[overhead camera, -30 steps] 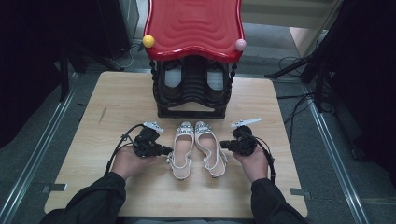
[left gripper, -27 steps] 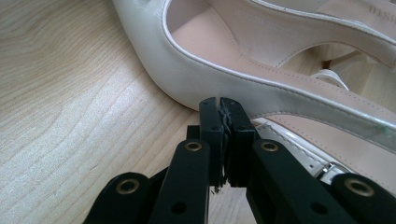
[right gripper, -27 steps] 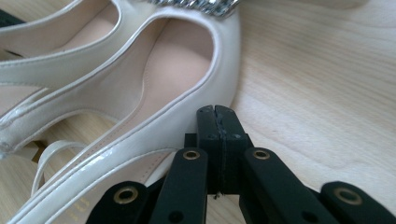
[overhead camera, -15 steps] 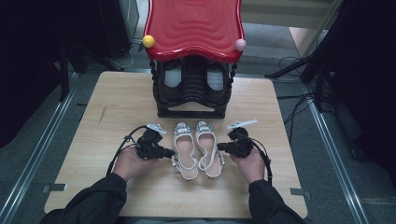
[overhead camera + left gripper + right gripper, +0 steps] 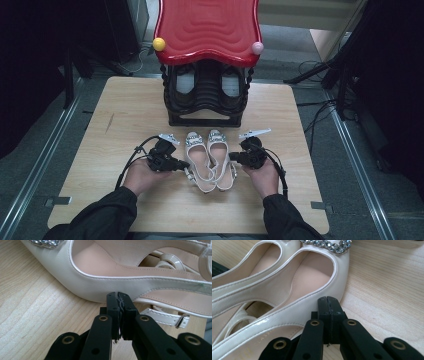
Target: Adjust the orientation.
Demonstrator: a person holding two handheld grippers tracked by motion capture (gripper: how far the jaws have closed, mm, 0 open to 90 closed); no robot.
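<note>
With both grippers' jaws pressed together, the left gripper (image 5: 186, 165) and right gripper (image 5: 231, 158) flank the white slingback pair (image 5: 210, 159) before the black shoe rack (image 5: 205, 100), and should push evenly to keep the shoes parallel.

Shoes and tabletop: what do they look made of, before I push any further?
Shoes: smooth, glossy off-white leather or a synthetic look-alike, judging by the stitched edges and soft sheen; a matte pinkish lining; sparkly stones on the toes. Tabletop: pale wood or wood-look laminate, with visible grain and a matte finish.
</note>
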